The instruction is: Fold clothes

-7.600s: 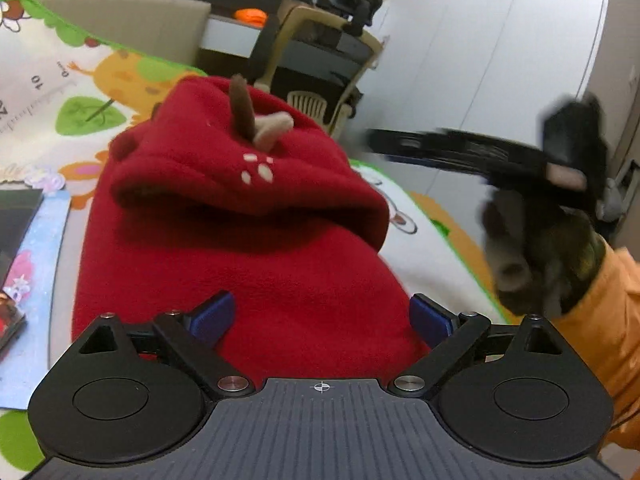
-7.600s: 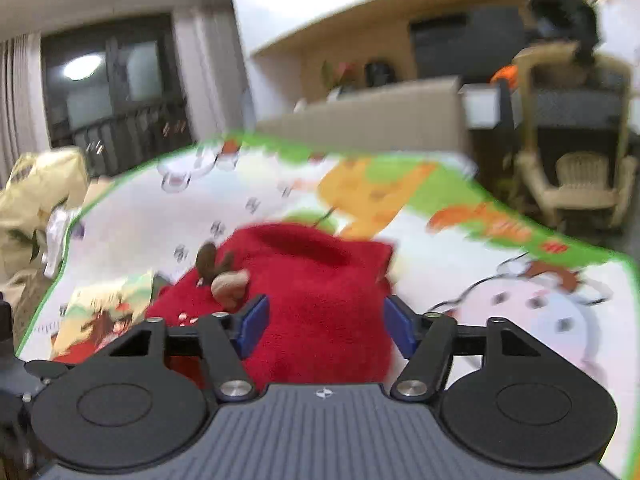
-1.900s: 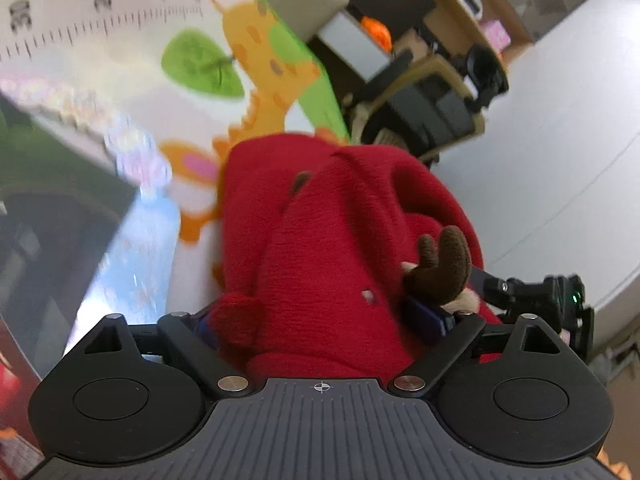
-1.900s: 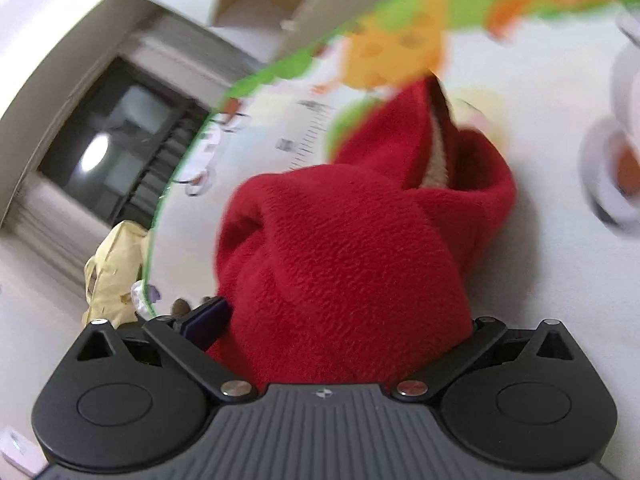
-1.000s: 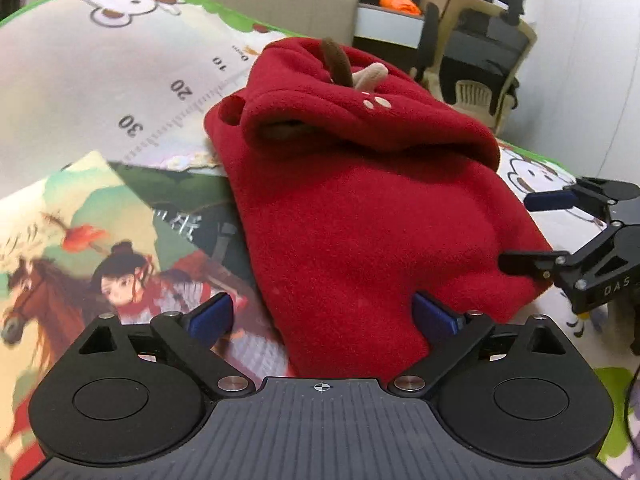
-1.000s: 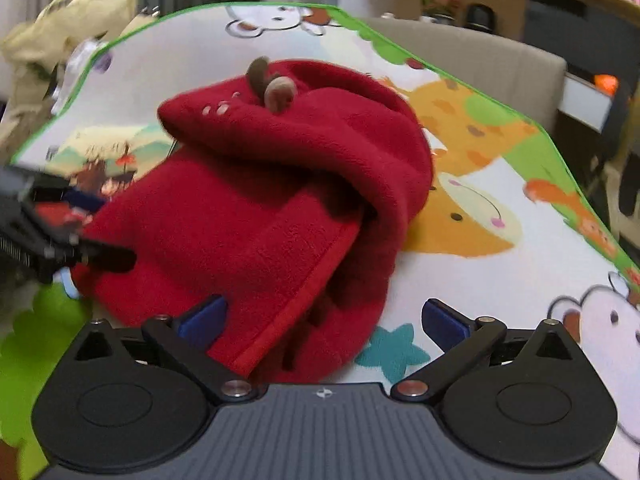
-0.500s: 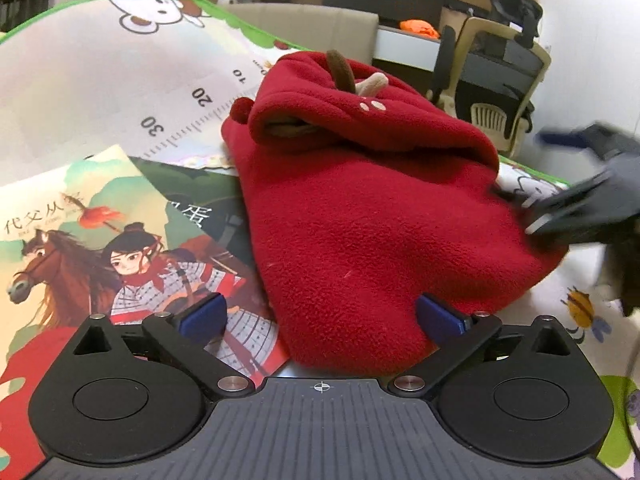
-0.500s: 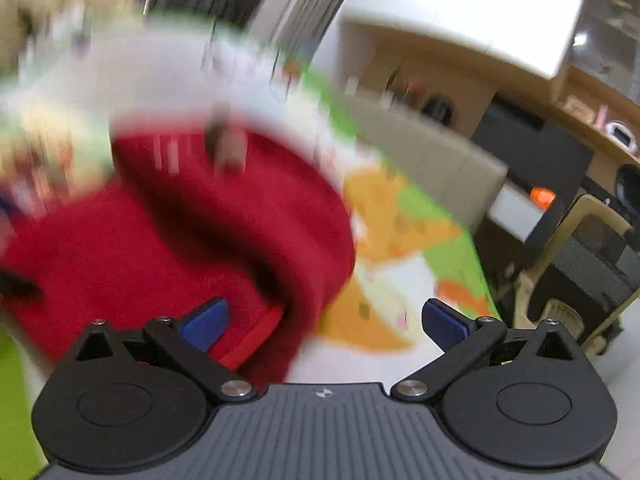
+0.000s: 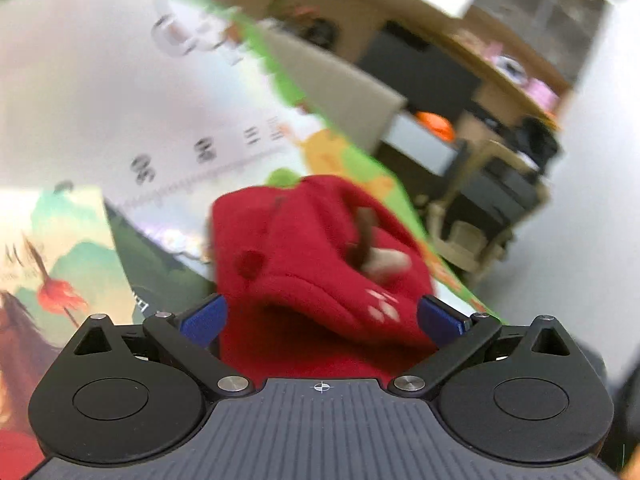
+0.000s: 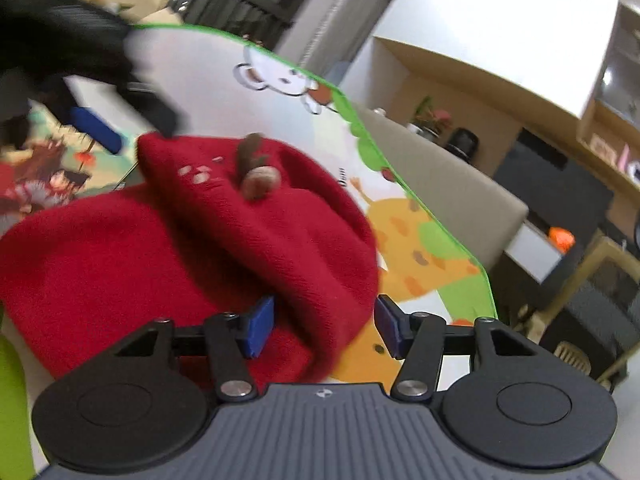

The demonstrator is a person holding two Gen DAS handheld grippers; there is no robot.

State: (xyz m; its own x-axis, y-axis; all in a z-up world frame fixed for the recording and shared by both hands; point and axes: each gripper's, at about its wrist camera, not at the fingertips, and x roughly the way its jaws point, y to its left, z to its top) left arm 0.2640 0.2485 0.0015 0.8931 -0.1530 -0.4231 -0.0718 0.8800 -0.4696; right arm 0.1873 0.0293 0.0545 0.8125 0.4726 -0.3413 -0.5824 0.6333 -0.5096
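Red fleece garment [image 10: 168,248] – between open right tongs [image 10: 325,326]

Light: bright, even indoor light in both views; no hard shadows.
Glare: white wall far ahead of the right gripper [image 10: 324,330] is washed out.
Blur, left view: heavy motion smear everywhere beyond the left gripper [image 9: 320,320]; the red garment [image 9: 304,264] and play mat [image 9: 80,92] are soft.
Blur, right view: milder; a smeared dark shape at upper left.
Distortion: fisheye bending and dark corners at the edges.
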